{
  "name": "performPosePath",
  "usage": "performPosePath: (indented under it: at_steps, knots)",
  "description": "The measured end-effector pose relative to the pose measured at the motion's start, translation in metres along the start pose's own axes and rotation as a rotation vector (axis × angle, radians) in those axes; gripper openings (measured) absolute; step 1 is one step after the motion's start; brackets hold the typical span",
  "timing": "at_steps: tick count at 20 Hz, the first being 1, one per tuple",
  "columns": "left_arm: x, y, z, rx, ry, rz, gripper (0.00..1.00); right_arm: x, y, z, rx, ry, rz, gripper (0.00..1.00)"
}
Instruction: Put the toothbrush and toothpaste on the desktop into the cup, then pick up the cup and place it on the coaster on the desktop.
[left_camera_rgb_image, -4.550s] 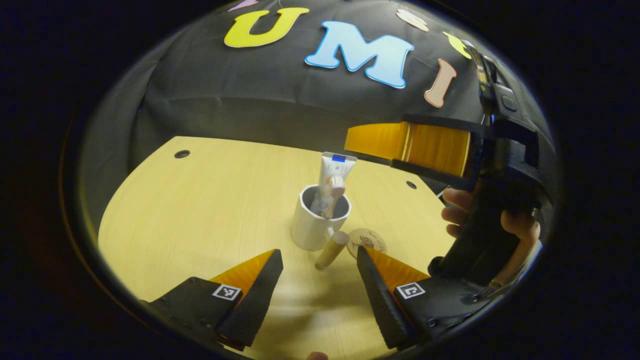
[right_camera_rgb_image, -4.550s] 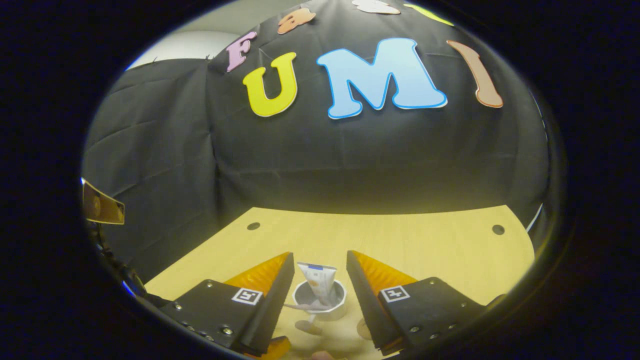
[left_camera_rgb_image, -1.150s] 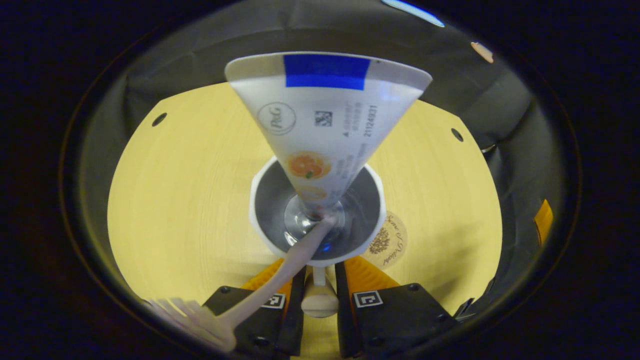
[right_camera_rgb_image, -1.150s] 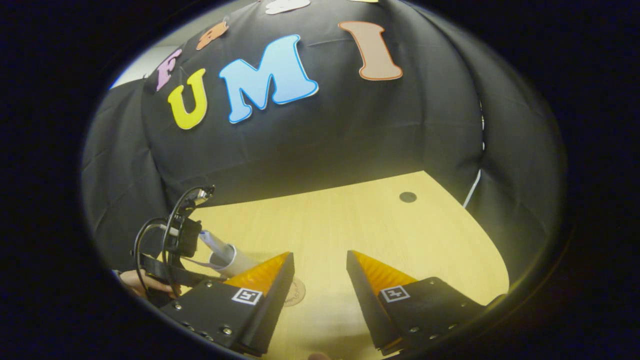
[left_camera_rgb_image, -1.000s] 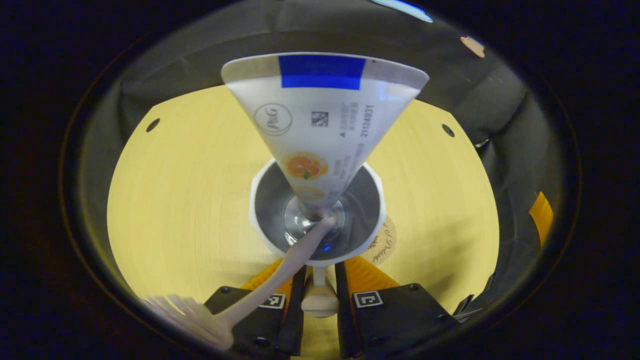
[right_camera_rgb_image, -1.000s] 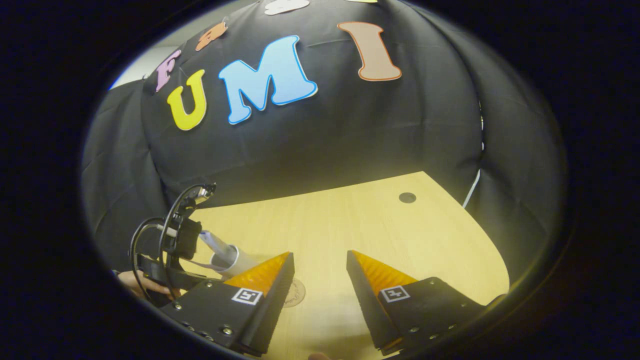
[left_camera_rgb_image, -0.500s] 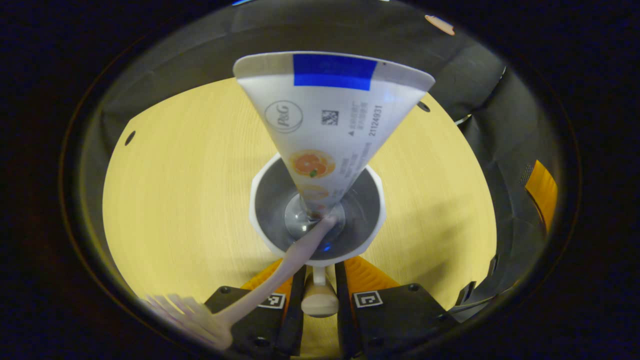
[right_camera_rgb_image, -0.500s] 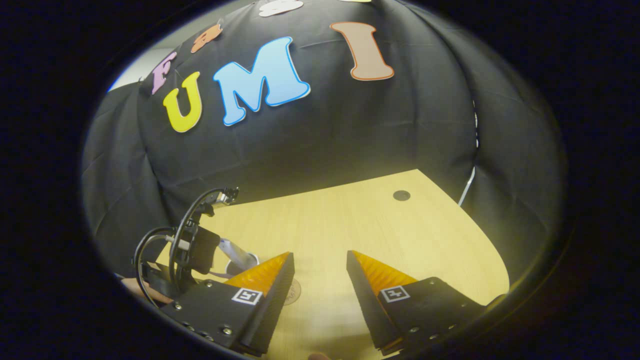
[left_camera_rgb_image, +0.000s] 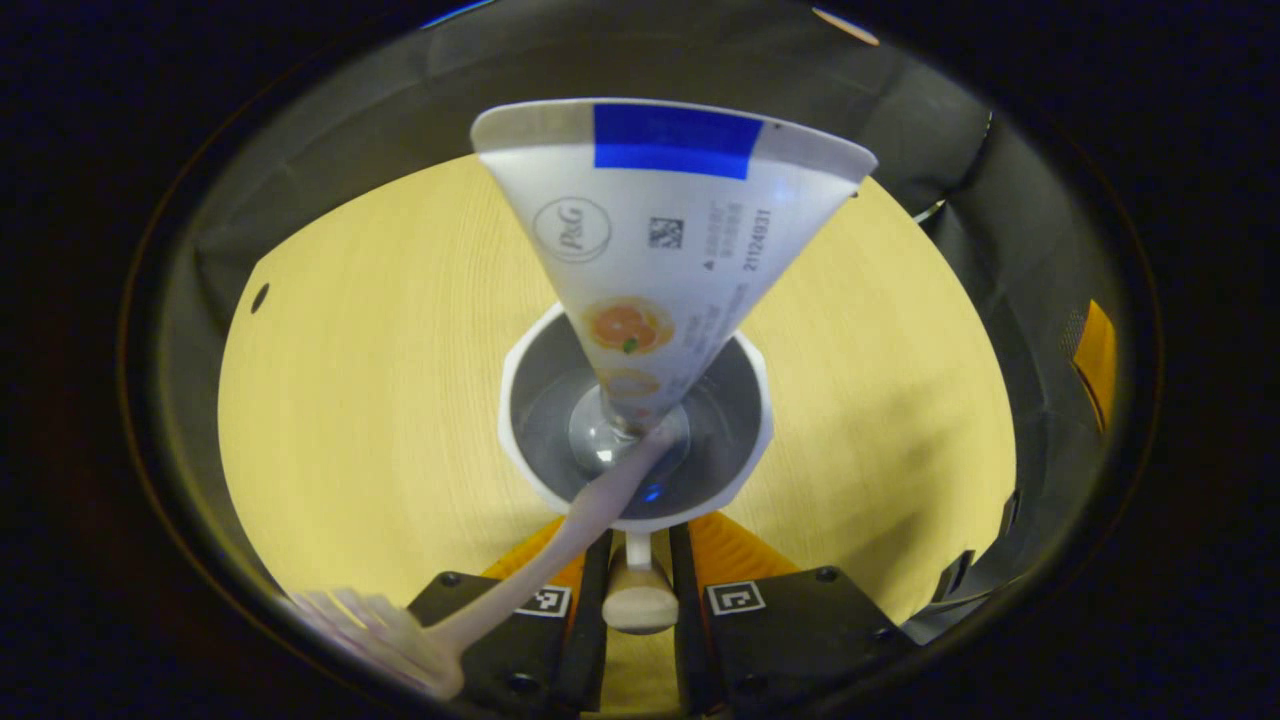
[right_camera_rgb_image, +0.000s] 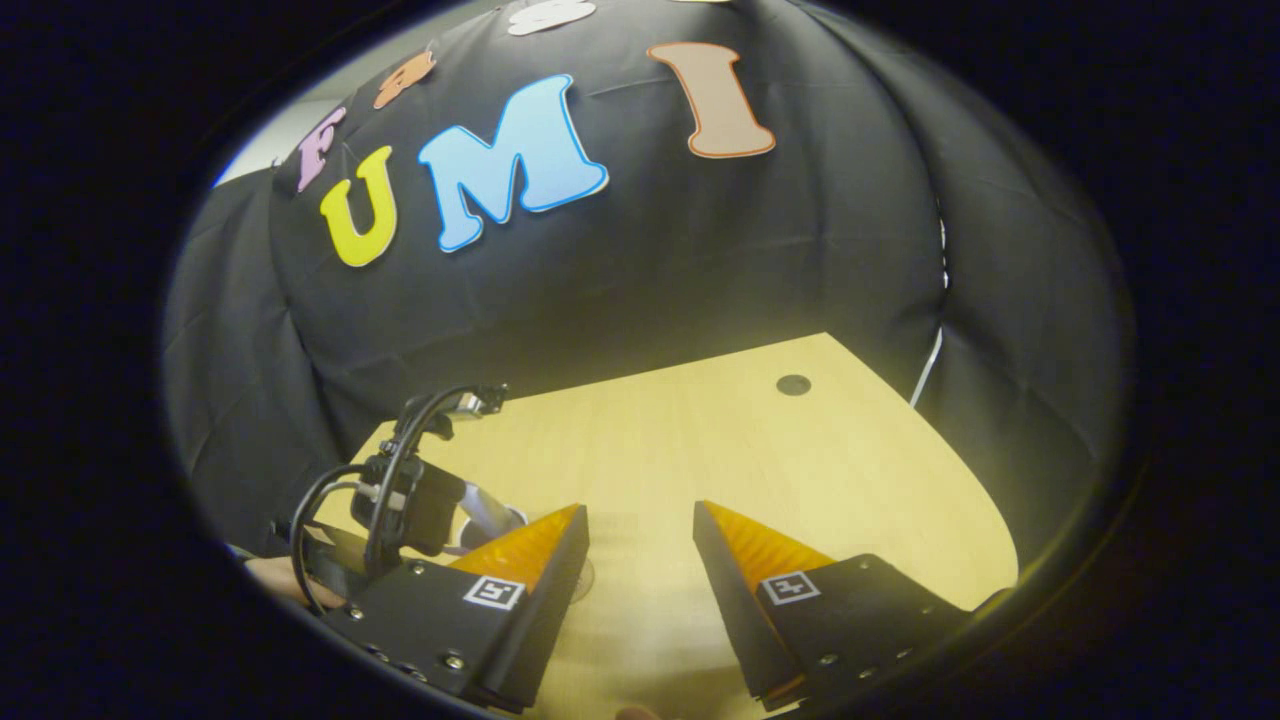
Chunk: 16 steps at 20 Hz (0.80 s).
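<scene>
So the left gripper has its two fingers clamped on the cup's handle, which sits pinched right between them, the cup itself just ahead of the fingertips. Toothpaste and toothbrush are both inside, so the step in hand looks like carrying the cup over to the coaster. Doing it well probably means keeping the cup level, since the grip is only on that small handle and the load could twist it. The tube stands tall and leans away from the fingers, while the brush slants back over the left finger with its bristles hanging past the rim, so a quick tilt could tip either out. A slow, straight set-down seems best.

The cup is white with a grey shiny inside, above the pale wood desktop. The right gripper has its fingers spread apart with nothing between them, hovering over the desktop.
</scene>
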<state>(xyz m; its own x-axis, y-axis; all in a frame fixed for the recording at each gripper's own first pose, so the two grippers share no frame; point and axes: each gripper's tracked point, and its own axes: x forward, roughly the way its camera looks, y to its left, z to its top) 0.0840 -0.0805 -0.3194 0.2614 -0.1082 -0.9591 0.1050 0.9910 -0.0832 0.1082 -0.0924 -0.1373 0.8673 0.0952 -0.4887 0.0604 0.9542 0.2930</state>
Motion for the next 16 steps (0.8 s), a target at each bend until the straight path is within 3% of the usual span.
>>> performPosePath:
  at_steps: [10, 11, 12, 14, 16]
  knots:
    - [-0.013, -0.009, 0.003, -0.053, -0.064, -0.032, 0.39, -0.013, 0.007, 0.007, -0.025, -0.016, 0.016, 0.71]
    - [-0.017, -0.009, 0.002, -0.057, -0.078, -0.029, 0.50, -0.016, 0.008, 0.011, -0.032, -0.024, 0.018, 0.71]
    - [-0.023, -0.010, 0.003, -0.064, -0.097, -0.033, 0.51, -0.019, 0.010, 0.012, -0.039, -0.031, 0.022, 0.71]
    - [-0.036, -0.014, 0.001, -0.087, -0.132, -0.045, 0.66, -0.026, 0.014, 0.016, -0.056, -0.045, 0.034, 0.70]
    - [-0.052, -0.014, -0.003, -0.104, -0.170, -0.049, 0.69, -0.035, 0.020, 0.020, -0.079, -0.060, 0.050, 0.71]
